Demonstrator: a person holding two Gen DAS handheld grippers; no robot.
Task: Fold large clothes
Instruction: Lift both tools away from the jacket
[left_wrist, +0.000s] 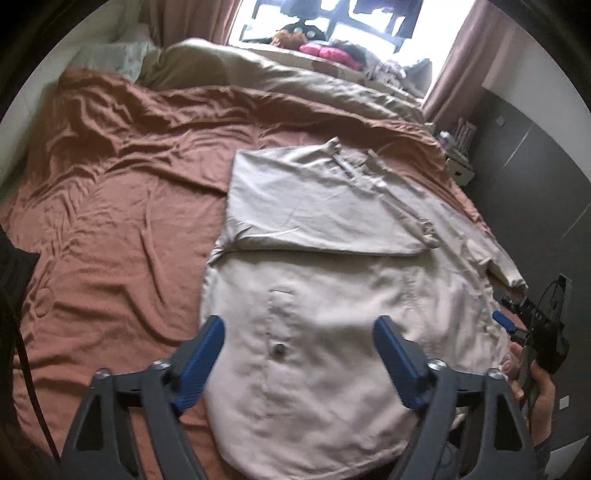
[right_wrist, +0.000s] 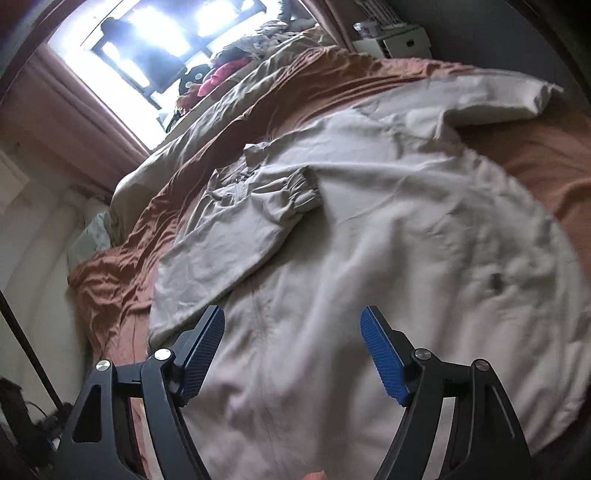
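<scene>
beige jacket (left_wrist: 332, 295) | smooth woven, 1 sleeve folded | rust sheet (left_wrist: 110, 221) wrinkled

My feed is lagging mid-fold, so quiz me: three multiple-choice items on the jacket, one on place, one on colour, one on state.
1. Where does the beige jacket lie?
A. on the rust bedsheet
B. on the floor
C. over a chair

2. What colour are the pads on the left gripper?
A. red
B. blue
C. yellow

3. How is the left sleeve?
A. hanging off the bed
B. rolled up
C. folded across the jacket's front

Answers: 1 A, rust sheet shows around the jacket. 2 B, both pads are blue. 3 C, its elastic cuff rests on the chest; the right gripper hovers with its jaws wide apart.
</scene>
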